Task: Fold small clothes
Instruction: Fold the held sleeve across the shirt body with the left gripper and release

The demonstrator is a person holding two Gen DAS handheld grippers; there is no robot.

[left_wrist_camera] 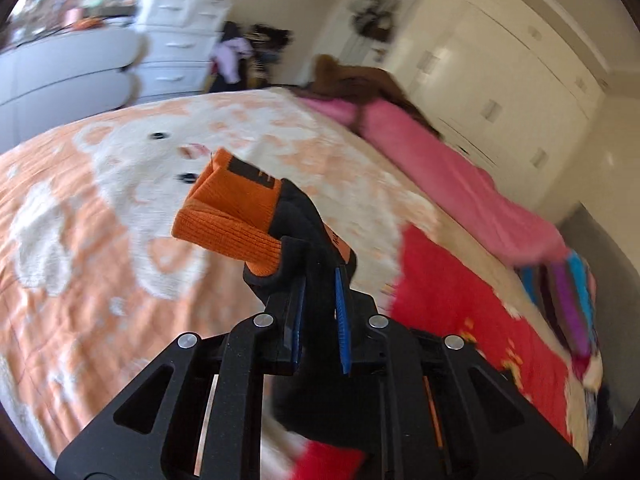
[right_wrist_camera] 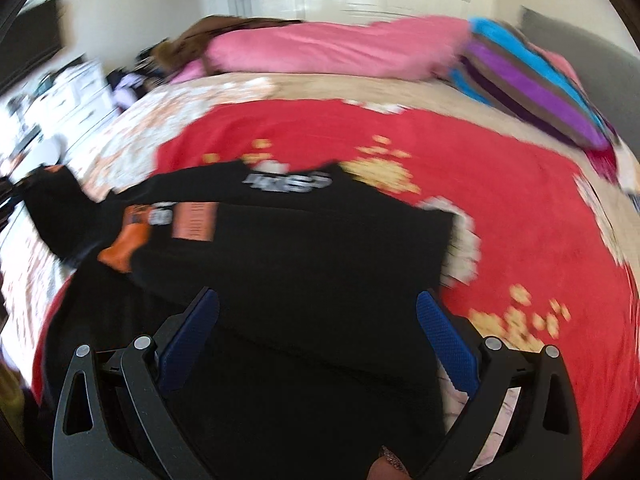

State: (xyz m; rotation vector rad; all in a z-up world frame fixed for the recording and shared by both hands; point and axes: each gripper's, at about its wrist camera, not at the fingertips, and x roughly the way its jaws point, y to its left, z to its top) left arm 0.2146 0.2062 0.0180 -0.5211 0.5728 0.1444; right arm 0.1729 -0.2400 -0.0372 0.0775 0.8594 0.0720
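A black garment with orange cuffs (right_wrist_camera: pixel 296 256) lies spread on the bed, partly folded, with white lettering near its top. My left gripper (left_wrist_camera: pixel 320 276) is shut on one sleeve of it; the orange cuff (left_wrist_camera: pixel 228 216) sticks up past the fingers above the bed. The sleeve end also shows at the far left of the right wrist view (right_wrist_camera: pixel 52 188). My right gripper (right_wrist_camera: pixel 318 300) is open and empty, its blue pads (right_wrist_camera: pixel 448 340) wide apart just above the black garment's lower part. A second orange cuff (right_wrist_camera: pixel 124 248) lies on the garment's left side.
The bed carries an orange and white bear-print blanket (left_wrist_camera: pixel 100 184) and a red patterned blanket (right_wrist_camera: pixel 520 200). A pink duvet (right_wrist_camera: pixel 328 48) and a striped pillow (right_wrist_camera: pixel 532 92) lie at the far edge. White drawers (left_wrist_camera: pixel 180 36) stand beyond the bed.
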